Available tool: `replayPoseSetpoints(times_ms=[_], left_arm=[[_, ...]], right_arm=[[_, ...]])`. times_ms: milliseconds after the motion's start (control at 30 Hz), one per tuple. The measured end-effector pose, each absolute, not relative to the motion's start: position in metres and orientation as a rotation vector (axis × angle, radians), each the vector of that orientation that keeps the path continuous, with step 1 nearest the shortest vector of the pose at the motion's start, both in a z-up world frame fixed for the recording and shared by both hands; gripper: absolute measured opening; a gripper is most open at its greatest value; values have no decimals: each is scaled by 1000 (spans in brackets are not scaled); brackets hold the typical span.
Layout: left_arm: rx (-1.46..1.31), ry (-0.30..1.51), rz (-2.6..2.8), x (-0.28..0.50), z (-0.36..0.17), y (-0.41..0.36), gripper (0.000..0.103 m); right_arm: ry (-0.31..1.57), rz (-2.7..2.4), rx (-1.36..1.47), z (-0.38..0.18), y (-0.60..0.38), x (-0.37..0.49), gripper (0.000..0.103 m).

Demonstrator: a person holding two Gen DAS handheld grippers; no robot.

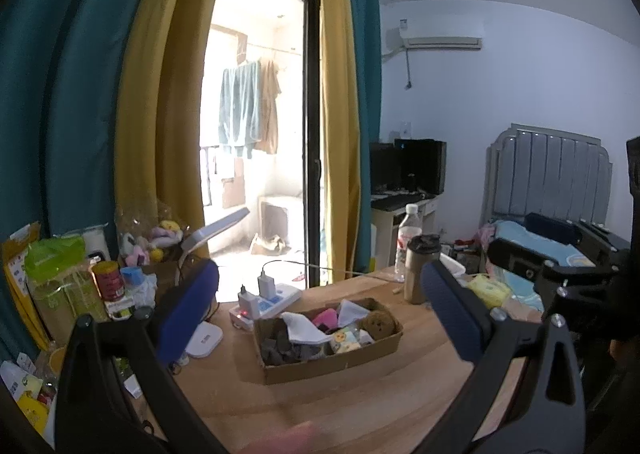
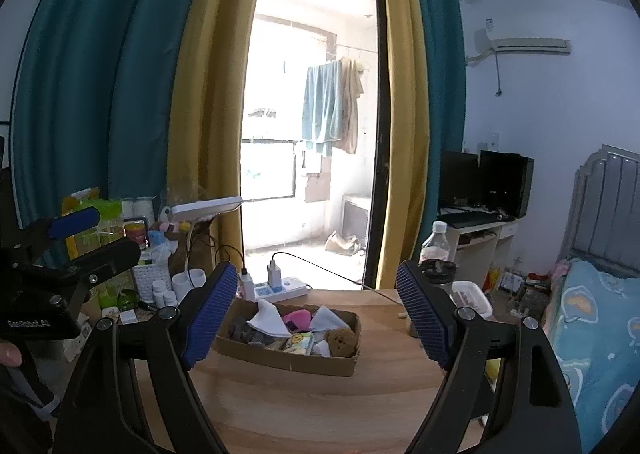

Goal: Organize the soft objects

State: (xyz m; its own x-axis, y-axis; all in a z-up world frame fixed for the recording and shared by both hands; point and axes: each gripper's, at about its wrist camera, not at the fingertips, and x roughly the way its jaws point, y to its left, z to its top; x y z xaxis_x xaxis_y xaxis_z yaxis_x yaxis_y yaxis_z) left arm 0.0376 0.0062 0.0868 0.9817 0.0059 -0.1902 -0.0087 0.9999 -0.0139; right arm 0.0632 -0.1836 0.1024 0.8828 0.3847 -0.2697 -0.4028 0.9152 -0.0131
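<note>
Blue-padded left tool (image 1: pixel 320 318) hovering spread wide, gripping nothing; right tool (image 2: pixel 316 318) likewise spread, empty. Both facing cardboard box (image 2: pixel 292 364) sitting mid-bench (image 2: pixel 320 410), soft things gathered inside, likely sorting nearly done: two white cloths, one pink piece, one brown plush (image 2: pixel 340 342), dark socks. One bottle (image 2: pixel 435 244) standing behind.

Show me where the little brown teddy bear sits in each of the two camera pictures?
Left wrist view: teddy bear at the right end of the cardboard box, centre of picture.
Right wrist view: teddy bear in the box's near right corner, just below centre.
Shared landmark: the white power strip behind the box.
</note>
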Motion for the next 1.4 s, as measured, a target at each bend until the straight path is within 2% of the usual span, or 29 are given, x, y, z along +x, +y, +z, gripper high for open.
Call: replayPoseSetpoints(times_ms=[1400], left_arm=[[-26, 196, -19, 39, 87, 1, 102]], right_arm=[[269, 393, -66, 104, -190, 61, 85]])
